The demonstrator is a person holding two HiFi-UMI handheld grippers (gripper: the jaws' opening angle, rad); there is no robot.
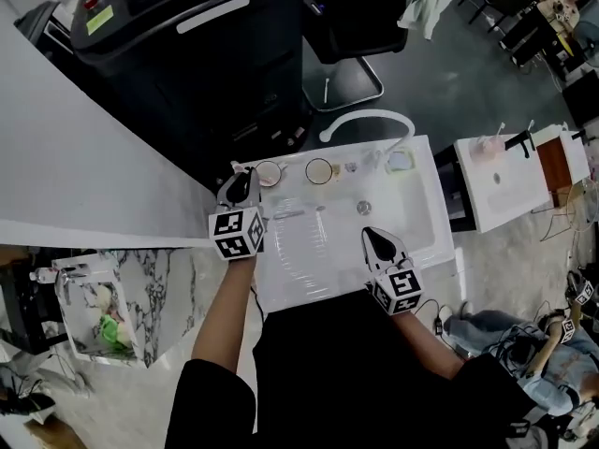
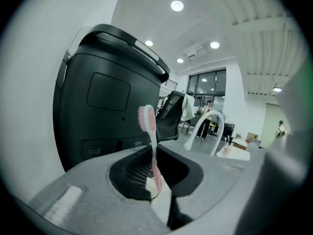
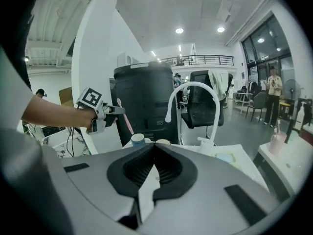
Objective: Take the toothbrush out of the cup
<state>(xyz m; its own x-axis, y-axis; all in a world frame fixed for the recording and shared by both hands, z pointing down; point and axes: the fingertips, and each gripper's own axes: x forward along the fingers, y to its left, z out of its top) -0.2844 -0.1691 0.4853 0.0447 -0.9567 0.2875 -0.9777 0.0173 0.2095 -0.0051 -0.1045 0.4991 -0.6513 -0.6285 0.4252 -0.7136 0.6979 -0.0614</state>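
A pink toothbrush [image 2: 146, 119] stands nearly upright, bristles on top, with my left gripper [image 2: 155, 177] shut on its handle. In the right gripper view the toothbrush [image 3: 126, 119] hangs from the left gripper [image 3: 115, 112], its lower end just above and left of the blue-rimmed cup [image 3: 138, 139]. From the head, the left gripper [image 1: 245, 190] sits at the sink's back left corner beside that cup [image 1: 269, 173]. My right gripper [image 1: 379, 244] hovers over the basin's front right, its jaws [image 3: 154, 148] shut with nothing between them.
A second cup [image 1: 319, 170] stands right of the first on the white sink [image 1: 426, 218]. A white arched faucet [image 1: 370, 120] rises behind the basin, with a drain [image 1: 364, 209] below it. A large black machine [image 1: 187, 45] stands behind, and another white stand [image 1: 505, 181] to the right.
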